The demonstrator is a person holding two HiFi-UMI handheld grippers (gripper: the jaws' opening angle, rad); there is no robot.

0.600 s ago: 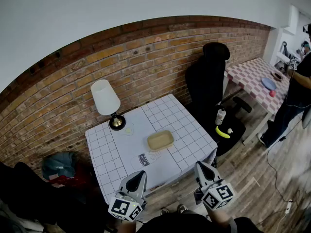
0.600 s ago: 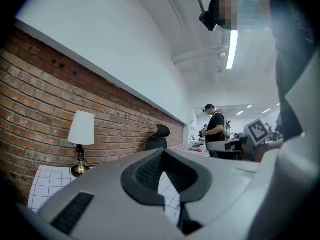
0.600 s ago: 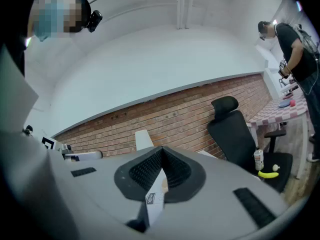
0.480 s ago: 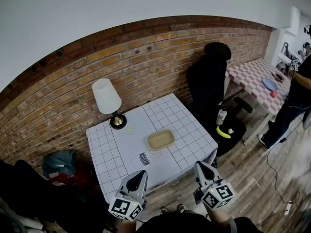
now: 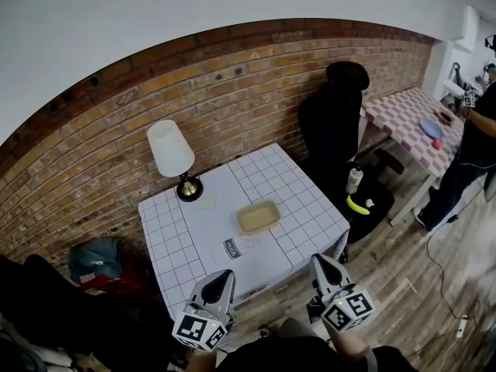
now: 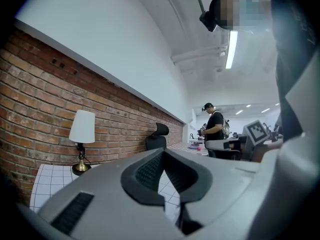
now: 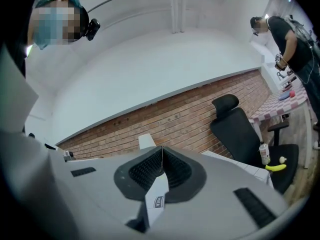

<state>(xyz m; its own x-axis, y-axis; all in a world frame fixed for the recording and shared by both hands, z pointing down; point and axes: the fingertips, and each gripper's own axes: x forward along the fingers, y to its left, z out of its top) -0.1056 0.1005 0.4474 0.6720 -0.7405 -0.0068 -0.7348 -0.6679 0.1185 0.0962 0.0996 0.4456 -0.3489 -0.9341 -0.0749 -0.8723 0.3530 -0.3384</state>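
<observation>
Both grippers hang side by side in front of the near edge of a small table [image 5: 306,200] with a white grid cloth. My left gripper [image 5: 226,273] is shut, its jaws meeting at the tip [image 6: 163,152] with nothing between them. My right gripper [image 5: 316,260] is shut too [image 7: 161,148]. Nearest to them, a white milk carton [image 5: 232,247] lies on the cloth; it shows through the gap under the right jaws [image 7: 156,201]. Beyond it sits a shallow tan tray [image 5: 258,217]. A white-shaded lamp [image 5: 174,157] stands at the far left corner.
A brick wall [image 5: 232,91] runs behind the table. To the right is a black office chair [image 5: 333,122] with a bottle [image 5: 354,180] and a banana [image 5: 356,206] on its seat. Farther right are a checkered table [image 5: 403,122] and a person [image 5: 477,130]. A blue bag [image 5: 85,258] lies on the floor at left.
The table has shifted slightly in the head view. The right gripper view has tilted a little and the milk carton shows larger under its jaws. Both grippers stay shut.
</observation>
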